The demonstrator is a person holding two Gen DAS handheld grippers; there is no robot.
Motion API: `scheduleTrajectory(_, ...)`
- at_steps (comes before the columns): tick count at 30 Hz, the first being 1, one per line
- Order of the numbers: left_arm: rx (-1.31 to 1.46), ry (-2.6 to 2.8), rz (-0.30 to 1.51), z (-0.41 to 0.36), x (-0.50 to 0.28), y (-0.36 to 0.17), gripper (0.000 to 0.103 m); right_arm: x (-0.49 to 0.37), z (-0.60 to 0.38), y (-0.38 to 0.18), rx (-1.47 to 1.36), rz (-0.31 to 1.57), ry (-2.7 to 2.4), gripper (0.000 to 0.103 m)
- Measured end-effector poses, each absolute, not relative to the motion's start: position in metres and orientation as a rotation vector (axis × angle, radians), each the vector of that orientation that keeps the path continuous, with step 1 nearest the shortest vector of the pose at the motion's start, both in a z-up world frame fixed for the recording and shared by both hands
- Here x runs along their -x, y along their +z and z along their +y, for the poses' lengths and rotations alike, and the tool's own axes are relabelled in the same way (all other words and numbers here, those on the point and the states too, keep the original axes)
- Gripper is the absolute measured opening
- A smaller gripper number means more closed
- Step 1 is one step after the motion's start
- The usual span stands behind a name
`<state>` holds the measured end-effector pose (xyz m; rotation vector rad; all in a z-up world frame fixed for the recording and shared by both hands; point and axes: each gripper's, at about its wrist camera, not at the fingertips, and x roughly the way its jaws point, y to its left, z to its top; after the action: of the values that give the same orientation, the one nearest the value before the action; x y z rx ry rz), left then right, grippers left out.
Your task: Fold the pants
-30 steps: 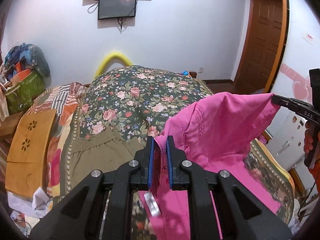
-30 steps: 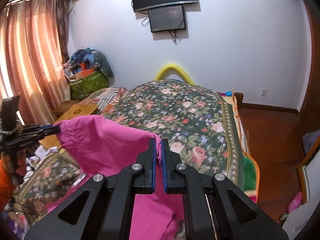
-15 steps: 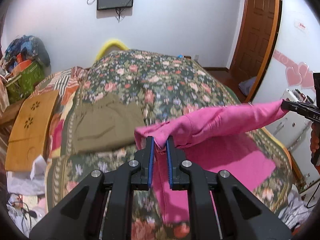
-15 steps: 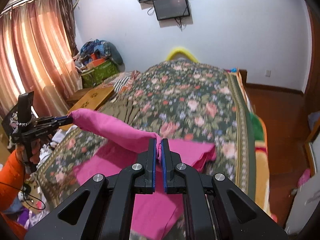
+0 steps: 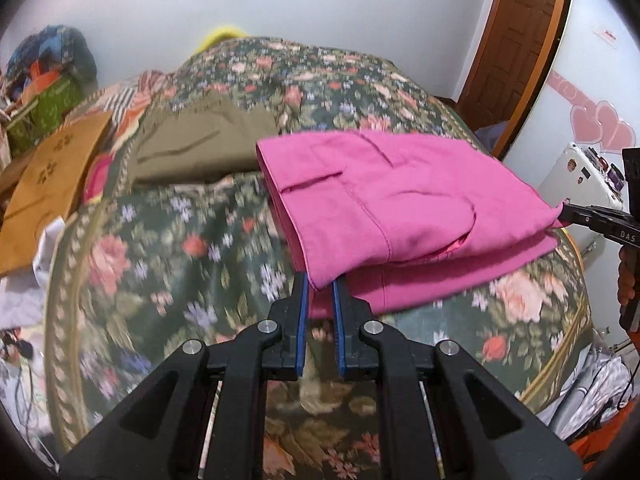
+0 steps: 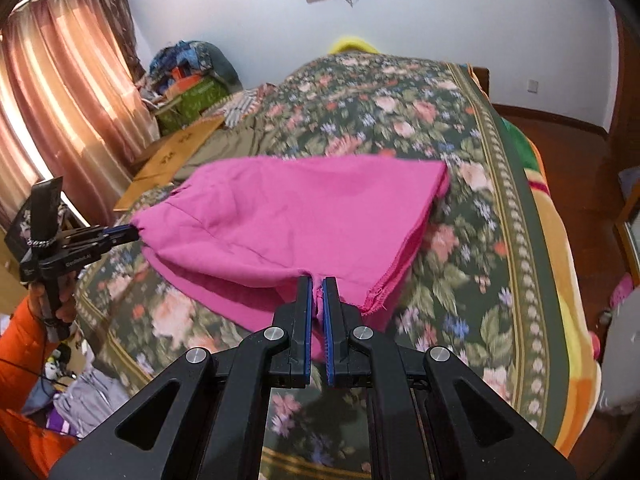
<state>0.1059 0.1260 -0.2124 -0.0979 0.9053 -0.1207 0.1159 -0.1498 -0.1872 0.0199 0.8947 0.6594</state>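
Observation:
The pink pants (image 5: 384, 200) lie folded over themselves on the floral bedspread (image 5: 180, 260), seen also in the right wrist view (image 6: 288, 216). My left gripper (image 5: 319, 285) is shut on the near left corner of the top layer, low over the bed. My right gripper (image 6: 317, 285) is shut on the near right corner. Each gripper shows in the other's view: the right one (image 5: 568, 212) at the pants' right corner, the left one (image 6: 134, 232) at the left corner.
Folded olive-green pants (image 5: 200, 144) lie on the bed behind the pink ones. A wooden board (image 5: 48, 184) and clutter sit at the bed's left side. Curtains (image 6: 60, 100) hang at left, a door (image 5: 512, 40) stands at right. Clothes lie on the floor below.
Both grippers have come down and toward me with the pants' edge. The raised top layer now lies folded flat over the lower layer on the bed.

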Motion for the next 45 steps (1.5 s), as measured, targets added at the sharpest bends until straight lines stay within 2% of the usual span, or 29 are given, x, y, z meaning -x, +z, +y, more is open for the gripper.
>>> scheduleTrajectory(4, 0.094, -0.115, 0.925, 0.125, -0.1, -0.219, 0.011, -0.112, -0.154, -0.198, -0.018, 0.925, 0.635, 0.006)
scheduleTrajectory(9, 0.047, -0.082, 0.897, 0.127, -0.093, -0.202, 0.011, -0.108, -0.161, -0.203, 0.005, 0.967, 0.599, 0.009)
scheduleTrajectory(12, 0.032, -0.075, 0.859, 0.127, -0.095, -0.183, 0.011, -0.105, -0.169, -0.196, 0.038, 0.973, 0.559, 0.017)
scheduleTrajectory(17, 0.014, -0.11, 0.814, 0.108, -0.114, -0.155, 0.011, -0.108, -0.177, -0.17, 0.055, 0.913, 0.532, 0.018)
scheduleTrajectory(18, 0.01, -0.124, 0.811, 0.102, -0.12, -0.152, 0.011, -0.11, -0.176, -0.164, 0.05, 0.897, 0.535, 0.02)
scheduleTrajectory(21, 0.02, -0.172, 0.817, 0.083, -0.136, -0.152, 0.015, -0.117, -0.169, -0.149, 0.027, 0.844, 0.551, 0.036)
scheduleTrajectory(22, 0.02, -0.183, 0.824, 0.077, -0.141, -0.155, 0.016, -0.119, -0.165, -0.148, 0.019, 0.835, 0.556, 0.037)
scheduleTrajectory(27, 0.022, -0.217, 0.885, 0.054, -0.157, -0.182, 0.016, -0.135, -0.134, -0.17, 0.02, 0.873, 0.607, 0.037)
scheduleTrajectory(33, 0.019, -0.212, 0.956, 0.051, -0.153, -0.219, 0.017, -0.143, -0.122, -0.219, 0.03, 1.014, 0.617, 0.037)
scheduleTrajectory(43, 0.072, -0.233, 0.967, 0.063, -0.15, -0.221, 0.018, -0.132, -0.14, -0.225, -0.024, 1.045, 0.636, 0.04)
scheduleTrajectory(45, 0.053, -0.219, 0.975, 0.067, -0.151, -0.214, 0.023, -0.133, -0.142, -0.22, -0.013, 1.06, 0.638, 0.04)
